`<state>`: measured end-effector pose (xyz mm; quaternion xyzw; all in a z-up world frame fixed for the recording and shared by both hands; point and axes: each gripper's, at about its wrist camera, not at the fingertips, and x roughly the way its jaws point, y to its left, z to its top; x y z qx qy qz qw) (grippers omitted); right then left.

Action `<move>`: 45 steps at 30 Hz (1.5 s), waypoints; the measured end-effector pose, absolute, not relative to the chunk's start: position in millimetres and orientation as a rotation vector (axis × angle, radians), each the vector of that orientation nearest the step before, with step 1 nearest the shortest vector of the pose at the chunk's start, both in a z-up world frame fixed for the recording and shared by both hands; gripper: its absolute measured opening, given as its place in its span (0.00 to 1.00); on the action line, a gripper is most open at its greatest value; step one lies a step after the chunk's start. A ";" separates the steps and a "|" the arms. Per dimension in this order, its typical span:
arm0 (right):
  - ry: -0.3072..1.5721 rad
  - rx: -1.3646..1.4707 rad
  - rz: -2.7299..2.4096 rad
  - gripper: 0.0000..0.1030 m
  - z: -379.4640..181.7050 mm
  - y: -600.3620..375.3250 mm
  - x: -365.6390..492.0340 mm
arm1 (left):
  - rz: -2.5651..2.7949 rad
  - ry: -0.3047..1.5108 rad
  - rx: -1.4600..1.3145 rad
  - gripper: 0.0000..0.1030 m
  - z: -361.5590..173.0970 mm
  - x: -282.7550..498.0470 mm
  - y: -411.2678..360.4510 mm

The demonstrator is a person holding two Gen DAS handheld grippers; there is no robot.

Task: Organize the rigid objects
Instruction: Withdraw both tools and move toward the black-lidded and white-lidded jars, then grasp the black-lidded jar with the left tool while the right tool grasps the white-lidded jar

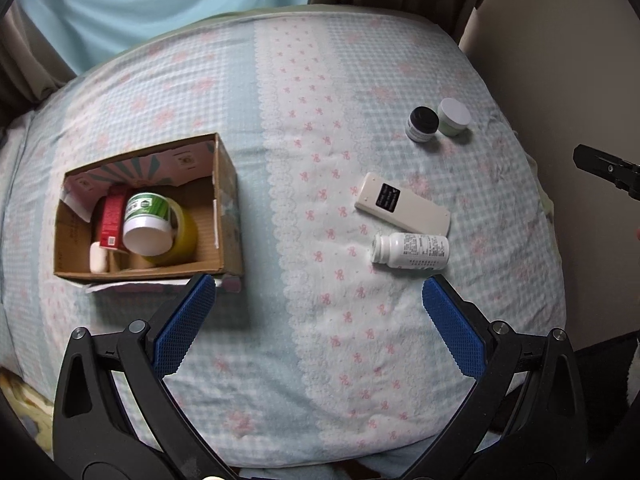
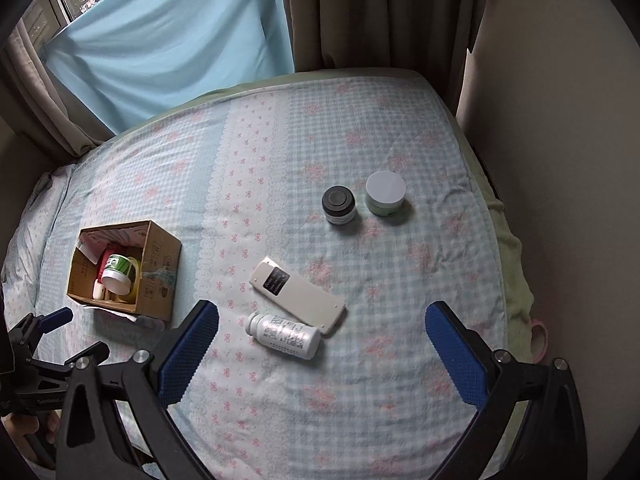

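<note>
Partly hidden: red carton behind green-labelled jar in box.

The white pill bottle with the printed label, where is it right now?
The white pill bottle lies on its side on the checked bedspread, right beside the flat cream remote control, to the right of the open cardboard box.

On the checked bedspread are counted one brown cardboard box, one white plastic pill bottle, one cream flat remote and two small round jars, one dark-lidded, one white-lidded.
</note>
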<state>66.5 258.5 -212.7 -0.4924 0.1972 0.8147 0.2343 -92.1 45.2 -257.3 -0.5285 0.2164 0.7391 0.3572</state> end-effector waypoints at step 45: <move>0.279 -1.242 2.501 0.65 -441.8 425.5 -50.4 | 1.623 0.706 -0.940 0.52 -473.9 -116.7 368.3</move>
